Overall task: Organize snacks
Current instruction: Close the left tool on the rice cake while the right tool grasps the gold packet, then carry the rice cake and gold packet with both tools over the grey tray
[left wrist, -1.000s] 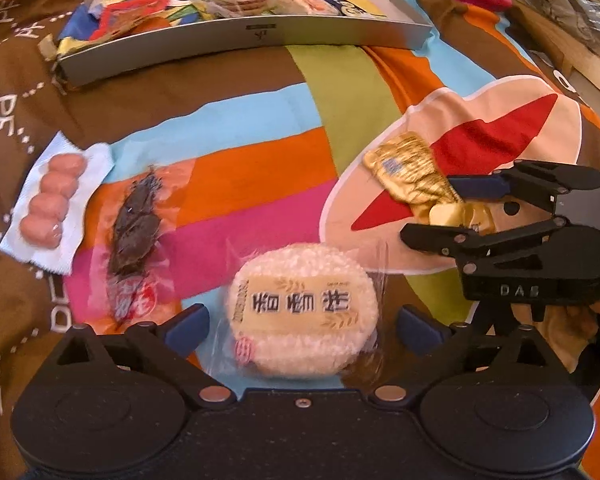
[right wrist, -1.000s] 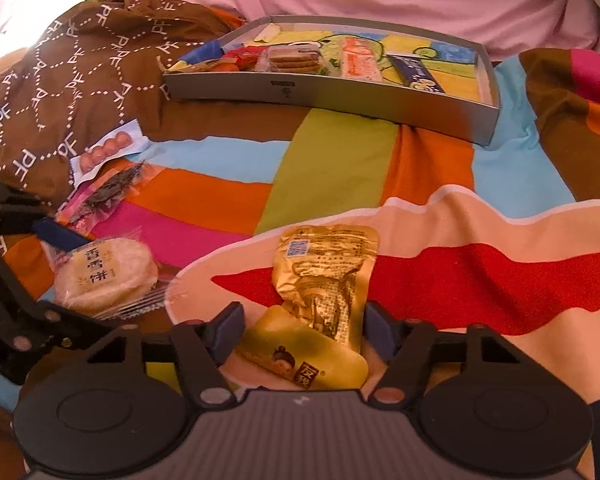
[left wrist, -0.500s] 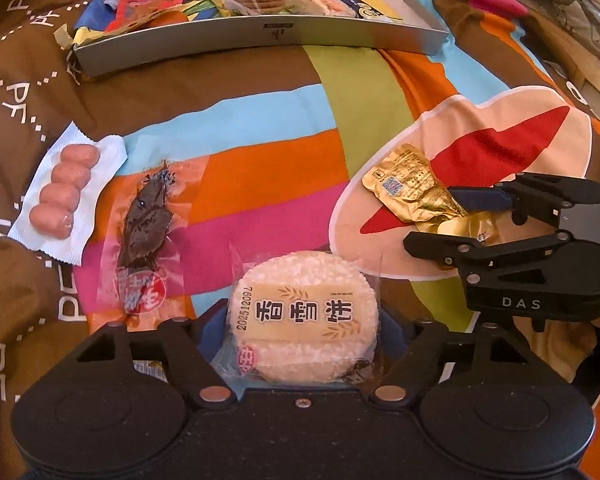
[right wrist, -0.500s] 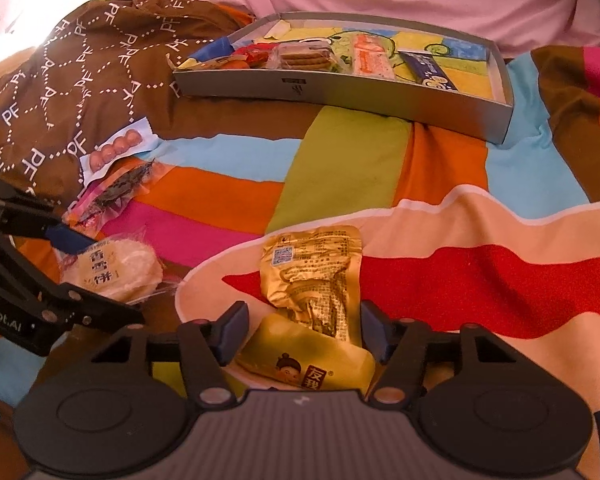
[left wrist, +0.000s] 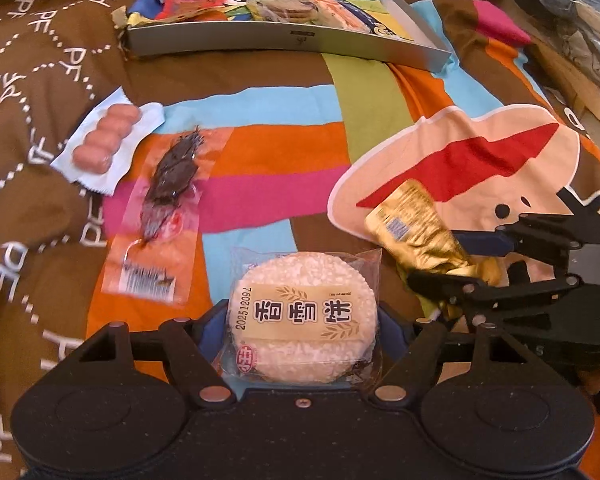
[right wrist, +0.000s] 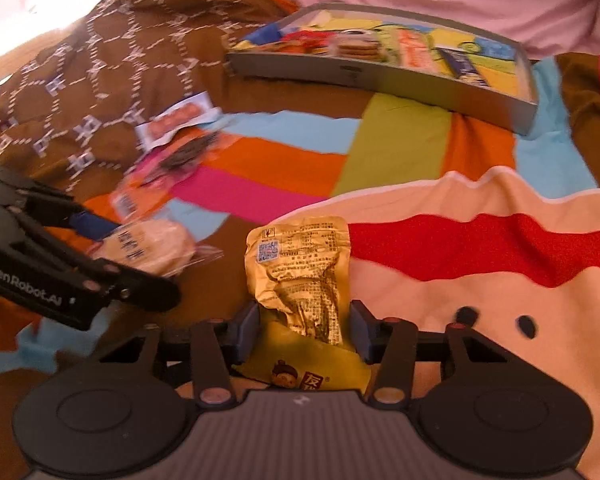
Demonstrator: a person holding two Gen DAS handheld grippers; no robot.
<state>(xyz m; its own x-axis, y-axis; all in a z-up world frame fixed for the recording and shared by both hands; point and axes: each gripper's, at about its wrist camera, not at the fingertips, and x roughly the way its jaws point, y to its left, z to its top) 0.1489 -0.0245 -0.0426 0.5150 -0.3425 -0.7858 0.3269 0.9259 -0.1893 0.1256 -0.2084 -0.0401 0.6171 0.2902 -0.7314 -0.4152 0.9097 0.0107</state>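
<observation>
Ahead, the tray (left wrist: 288, 42) is unobstructed; sausages (left wrist: 104, 146) and dried fish (left wrist: 172, 172) lie short of it. Nearer, the rice cracker (left wrist: 304, 316) is pinched by the left gripper (left wrist: 300, 326), the gold packet (right wrist: 300, 276) by the right gripper (right wrist: 304, 332), its code seen only there.

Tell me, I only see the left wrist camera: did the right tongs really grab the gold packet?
Observer: Yes. The right tongs have their blue pads pressed against both sides of the gold snack packet.
Operator: Is anything hiding under it?
Observer: A yellow packet printed with a little cartoon figure lies beneath it, also between the pads.
</observation>
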